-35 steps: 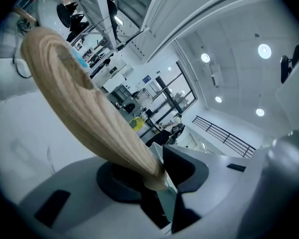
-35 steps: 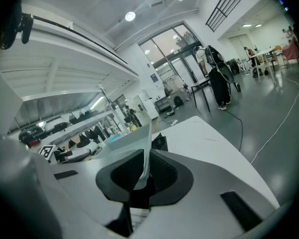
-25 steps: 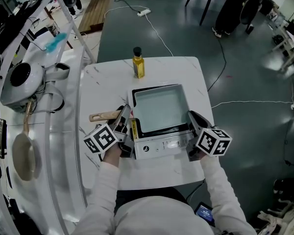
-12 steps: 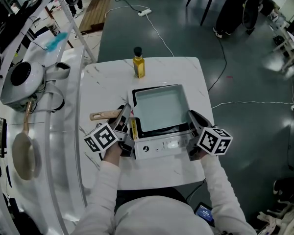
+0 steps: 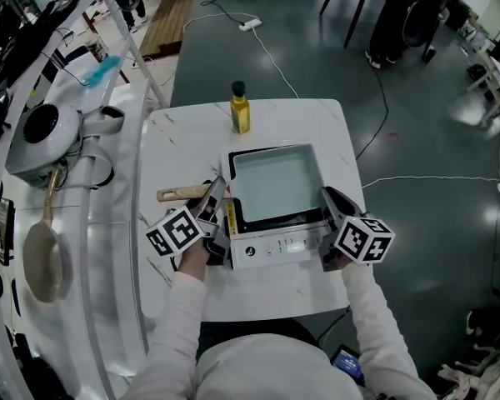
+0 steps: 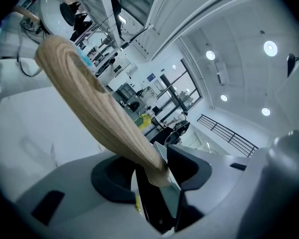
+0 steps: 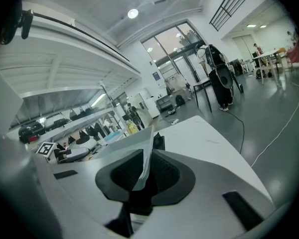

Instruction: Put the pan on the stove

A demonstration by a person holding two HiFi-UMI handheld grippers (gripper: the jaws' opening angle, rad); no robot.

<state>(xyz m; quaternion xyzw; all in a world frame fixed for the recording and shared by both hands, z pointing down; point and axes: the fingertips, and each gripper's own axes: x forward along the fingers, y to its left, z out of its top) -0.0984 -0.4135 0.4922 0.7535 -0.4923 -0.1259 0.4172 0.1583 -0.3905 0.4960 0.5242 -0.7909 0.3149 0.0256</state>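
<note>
A square white pan (image 5: 275, 182) with a dark rim sits on top of a white portable stove (image 5: 275, 247) on the marble table. Its wooden handle (image 5: 182, 193) sticks out to the left. My left gripper (image 5: 217, 197) is at the handle's root. In the left gripper view the handle (image 6: 89, 103) runs between the jaws of the left gripper (image 6: 157, 171), which are opening. My right gripper (image 5: 327, 200) is at the pan's right side. In the right gripper view the pan's thin rim (image 7: 145, 153) stands between the pads of the right gripper (image 7: 142, 176), which close on it.
A yellow oil bottle (image 5: 239, 108) stands at the table's far edge. On the long counter to the left lie a round frying pan (image 5: 43, 257) and a white appliance (image 5: 42, 136). Cables cross the floor beyond the table.
Both grippers stay where they were beside the pan. The head view has shifted slightly.
</note>
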